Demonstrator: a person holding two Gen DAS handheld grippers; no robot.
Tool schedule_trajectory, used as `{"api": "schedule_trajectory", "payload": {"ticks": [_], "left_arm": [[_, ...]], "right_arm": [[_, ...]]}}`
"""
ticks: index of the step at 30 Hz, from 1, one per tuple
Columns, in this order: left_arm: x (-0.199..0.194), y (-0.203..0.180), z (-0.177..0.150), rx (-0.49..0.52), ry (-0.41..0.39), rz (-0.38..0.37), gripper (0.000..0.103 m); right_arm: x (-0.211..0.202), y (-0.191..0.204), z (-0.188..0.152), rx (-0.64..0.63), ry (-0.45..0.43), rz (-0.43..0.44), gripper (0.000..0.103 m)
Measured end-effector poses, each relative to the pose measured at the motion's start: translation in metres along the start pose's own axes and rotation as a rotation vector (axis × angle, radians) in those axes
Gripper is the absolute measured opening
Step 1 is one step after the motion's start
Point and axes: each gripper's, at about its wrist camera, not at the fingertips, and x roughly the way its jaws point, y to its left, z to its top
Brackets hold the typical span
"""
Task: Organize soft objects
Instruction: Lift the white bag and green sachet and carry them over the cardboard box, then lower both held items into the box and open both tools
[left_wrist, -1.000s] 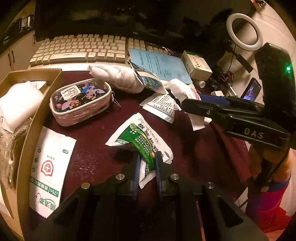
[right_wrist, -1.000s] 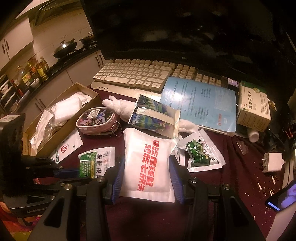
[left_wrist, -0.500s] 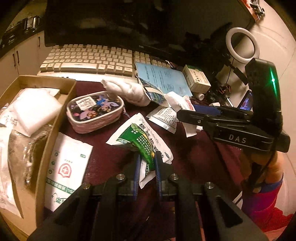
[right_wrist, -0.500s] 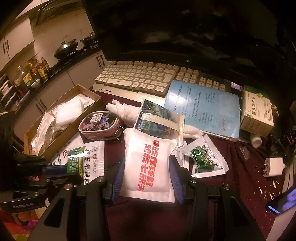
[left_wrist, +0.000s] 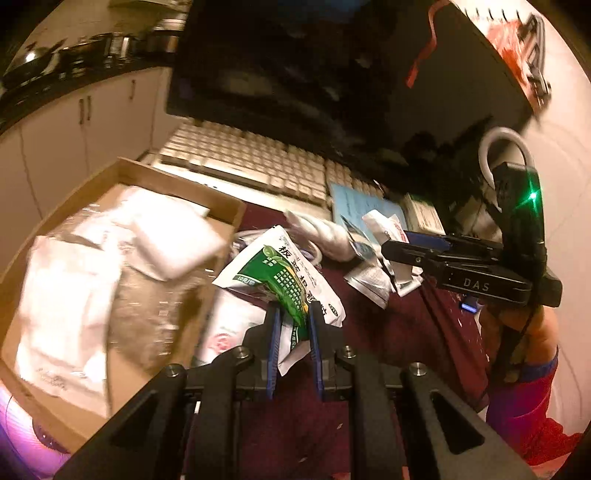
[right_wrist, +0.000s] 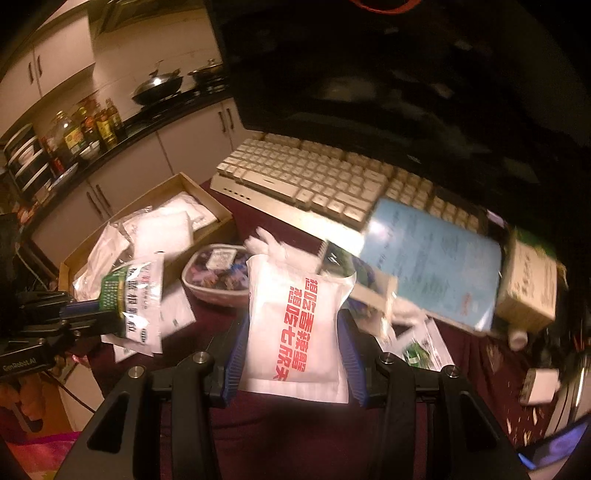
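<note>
My left tool (left_wrist: 293, 325) pinches the green sachet (left_wrist: 284, 273) by its lower edge, both fingers pressed against it, so the packet stands up off the desk (left_wrist: 388, 332) just ahead of me. Seen from the right wrist, the same sachet (right_wrist: 135, 302) hangs at the tip of that tool (right_wrist: 92, 314), close beside the box (right_wrist: 207, 206).

My right tool (right_wrist: 293, 354) grips the white pouch (right_wrist: 295, 325) across its width (red lettering runs down its face), one blue finger on each side edge.

To the left of the left tool sits the cardboard box (left_wrist: 184, 177), holding white packs (left_wrist: 173, 232) and a clear bag. Beyond the right tool's pouch lies a small patterned purse (right_wrist: 214, 277), and past that a white glove (right_wrist: 280, 247). Farther ahead are the keyboard (right_wrist: 314, 177) and, to its right, a blue sheet (right_wrist: 436, 258) with a carton (right_wrist: 528, 288) beside it. The view is blurred, so finer print is unreadable.
</note>
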Motion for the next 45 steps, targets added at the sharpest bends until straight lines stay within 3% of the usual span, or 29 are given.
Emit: {"api": "schedule_trajectory", "payload": {"ticks": [11,23,31,45], "left_arm": [[-0.052,0.063,0.008,-0.104,-0.083,0.156,0.014],[-0.070,0.123,-0.008,-0.220,-0.081,0.279,0.014],[-0.069,0.151,-0.014,-0.272,-0.079,0.294,0.014],[-0.071,0.175,-0.025,-0.302,-0.070,0.266,0.014]], "right_arm": [[0.026,0.050,0.032,-0.099,0.002,0.097,0.050],[0.048,0.130,0.031,-0.228,0.038,0.267,0.050],[0.066,0.194,0.018,-0.351,0.086,0.362,0.050],[0.095,0.235,0.004,-0.419,0.147,0.372,0.051]]}}
